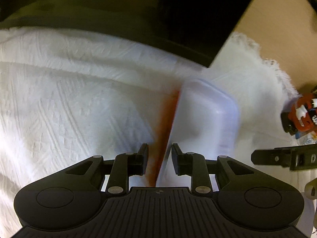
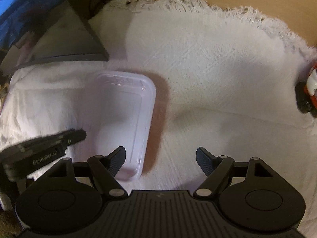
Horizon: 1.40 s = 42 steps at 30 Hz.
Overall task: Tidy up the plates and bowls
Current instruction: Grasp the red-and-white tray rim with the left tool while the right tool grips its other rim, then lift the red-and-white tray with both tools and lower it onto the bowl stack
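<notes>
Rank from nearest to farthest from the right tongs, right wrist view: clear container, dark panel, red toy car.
From the right tongs:
1. Clear container: nearest, its near end beside the left finger, lying on the white cloth.
2. Red toy car: far right, at the cloth's edge.
3. Dark panel: upper left, beyond the container.
Items 2 and 3 are close to call.

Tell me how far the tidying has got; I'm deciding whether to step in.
Done: nothing visible; no stacked plates or bowls are in view. In hand: the left gripper straddles the wall of the clear container on the white cloth, its pads seemingly not pressing. The right gripper hangs open beside it, empty. Left: apparently everything, starting with placing this container.
</notes>
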Each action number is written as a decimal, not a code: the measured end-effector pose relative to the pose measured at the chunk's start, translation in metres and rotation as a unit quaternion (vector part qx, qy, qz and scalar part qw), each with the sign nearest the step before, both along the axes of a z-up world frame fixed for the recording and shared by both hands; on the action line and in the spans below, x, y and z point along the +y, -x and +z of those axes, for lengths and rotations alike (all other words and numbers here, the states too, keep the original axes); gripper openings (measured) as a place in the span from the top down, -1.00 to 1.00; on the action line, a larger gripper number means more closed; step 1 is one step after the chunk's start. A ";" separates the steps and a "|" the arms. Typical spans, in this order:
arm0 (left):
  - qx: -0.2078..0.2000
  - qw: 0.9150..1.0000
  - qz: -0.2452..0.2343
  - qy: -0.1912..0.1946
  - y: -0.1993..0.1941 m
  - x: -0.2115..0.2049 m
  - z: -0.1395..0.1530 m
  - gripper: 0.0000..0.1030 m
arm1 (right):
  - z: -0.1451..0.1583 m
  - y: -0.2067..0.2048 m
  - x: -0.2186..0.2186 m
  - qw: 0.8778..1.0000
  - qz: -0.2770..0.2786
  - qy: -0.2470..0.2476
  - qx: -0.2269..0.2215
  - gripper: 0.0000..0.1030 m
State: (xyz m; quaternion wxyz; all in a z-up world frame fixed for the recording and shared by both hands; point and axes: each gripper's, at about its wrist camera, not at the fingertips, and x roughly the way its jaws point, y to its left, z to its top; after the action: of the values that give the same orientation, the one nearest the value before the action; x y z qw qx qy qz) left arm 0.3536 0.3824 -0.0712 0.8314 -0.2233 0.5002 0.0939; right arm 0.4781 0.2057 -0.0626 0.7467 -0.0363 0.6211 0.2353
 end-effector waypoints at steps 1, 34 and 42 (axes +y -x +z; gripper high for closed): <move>0.000 1.000 0.001 0.002 -0.001 0.003 -0.002 0.43 | -0.005 -0.003 0.004 1.000 -0.004 -0.005 0.011 -0.53; -0.113 0.984 -0.116 0.074 0.024 -0.050 0.102 0.58 | 0.085 0.070 -0.056 0.996 -0.034 -0.074 -0.044 -0.08; -0.121 0.978 -0.154 0.074 0.060 -0.136 0.129 0.58 | 0.112 0.111 -0.159 0.988 -0.049 -0.119 -0.079 -0.10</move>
State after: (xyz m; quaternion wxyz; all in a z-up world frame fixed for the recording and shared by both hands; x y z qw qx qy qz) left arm 0.2933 0.2466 0.0574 0.8714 -0.2141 0.4297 -0.1007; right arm 0.3673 0.0468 0.0491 0.8032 0.0648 0.5284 0.2672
